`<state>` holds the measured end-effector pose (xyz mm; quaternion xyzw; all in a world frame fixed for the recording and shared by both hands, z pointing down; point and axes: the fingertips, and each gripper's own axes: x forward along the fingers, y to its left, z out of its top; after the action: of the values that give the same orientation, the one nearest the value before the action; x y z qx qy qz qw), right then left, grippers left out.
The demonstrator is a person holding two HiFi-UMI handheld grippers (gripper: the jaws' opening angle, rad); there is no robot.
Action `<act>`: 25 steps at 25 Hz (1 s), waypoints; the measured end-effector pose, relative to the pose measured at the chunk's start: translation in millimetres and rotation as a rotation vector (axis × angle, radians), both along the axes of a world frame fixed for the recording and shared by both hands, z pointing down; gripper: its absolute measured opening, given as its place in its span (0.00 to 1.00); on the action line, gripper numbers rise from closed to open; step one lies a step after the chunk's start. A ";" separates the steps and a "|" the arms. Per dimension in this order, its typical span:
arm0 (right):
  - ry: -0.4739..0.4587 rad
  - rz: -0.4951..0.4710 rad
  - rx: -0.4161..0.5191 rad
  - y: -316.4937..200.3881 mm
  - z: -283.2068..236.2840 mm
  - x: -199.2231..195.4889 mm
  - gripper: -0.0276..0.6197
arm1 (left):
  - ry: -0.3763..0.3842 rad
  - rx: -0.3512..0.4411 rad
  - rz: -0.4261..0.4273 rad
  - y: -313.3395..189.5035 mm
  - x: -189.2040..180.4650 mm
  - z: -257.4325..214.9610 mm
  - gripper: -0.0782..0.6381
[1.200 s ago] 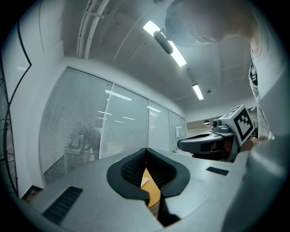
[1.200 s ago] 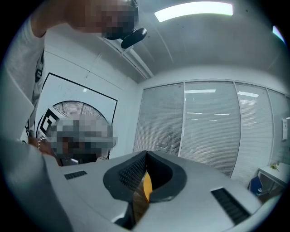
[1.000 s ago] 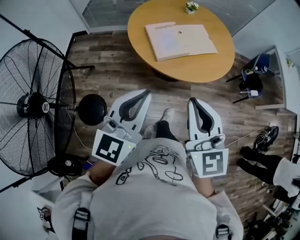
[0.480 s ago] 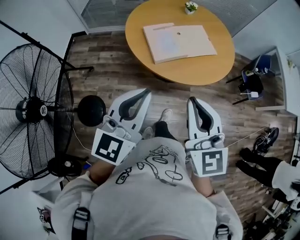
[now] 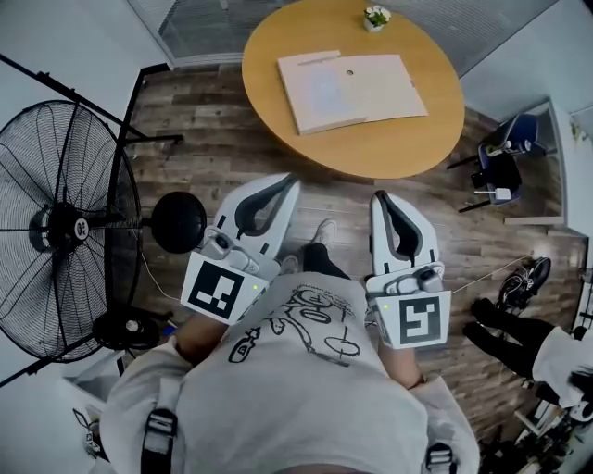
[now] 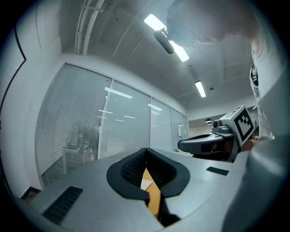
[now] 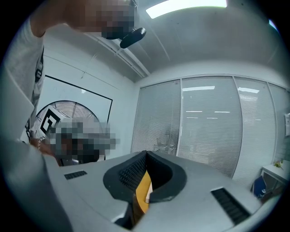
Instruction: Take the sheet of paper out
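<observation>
A tan folder (image 5: pixel 352 88) lies open on the round wooden table (image 5: pixel 408 139) at the top of the head view, with a pale sheet of paper (image 5: pixel 320 88) on its left half. My left gripper (image 5: pixel 289 178) and right gripper (image 5: pixel 380 196) are held side by side at waist height, well short of the table, pointing toward it. Both are shut and hold nothing. In the left gripper view, the table (image 6: pixel 154 199) and a corner of paper (image 6: pixel 146 184) show through the hollow behind the closed tips of the left gripper (image 6: pixel 146 149). The right gripper (image 7: pixel 146 152) frames the table (image 7: pixel 143 192) likewise.
A large standing fan (image 5: pixel 65 227) and a black round object (image 5: pixel 178 222) are on the left. A small potted plant (image 5: pixel 375 16) sits at the table's far edge. A chair with gear (image 5: pixel 496 167) and another person's legs (image 5: pixel 505 324) are at the right. Glass walls with blinds stand behind.
I have moved forward over the wooden floor toward the table; the fan has slid back and left in view. Both grippers stay shut and side by side.
</observation>
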<state>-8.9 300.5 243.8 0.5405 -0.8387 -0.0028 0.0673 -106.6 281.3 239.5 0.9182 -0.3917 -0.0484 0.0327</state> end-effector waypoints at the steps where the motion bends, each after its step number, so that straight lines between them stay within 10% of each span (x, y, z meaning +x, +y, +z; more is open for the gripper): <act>1: 0.021 -0.013 -0.005 -3.8 2.2 3.9 0.05 | -0.001 0.000 0.000 -4.8 4.0 -0.3 0.14; 25: 0.019 -0.033 -0.002 -87.8 1.0 96.7 0.05 | -0.017 0.008 -0.002 -89.9 100.1 -5.5 0.14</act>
<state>87.8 212.7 244.8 0.5264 -0.8468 -0.0084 0.0758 -6.5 191.4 234.0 0.9183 -0.3928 -0.0419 0.0257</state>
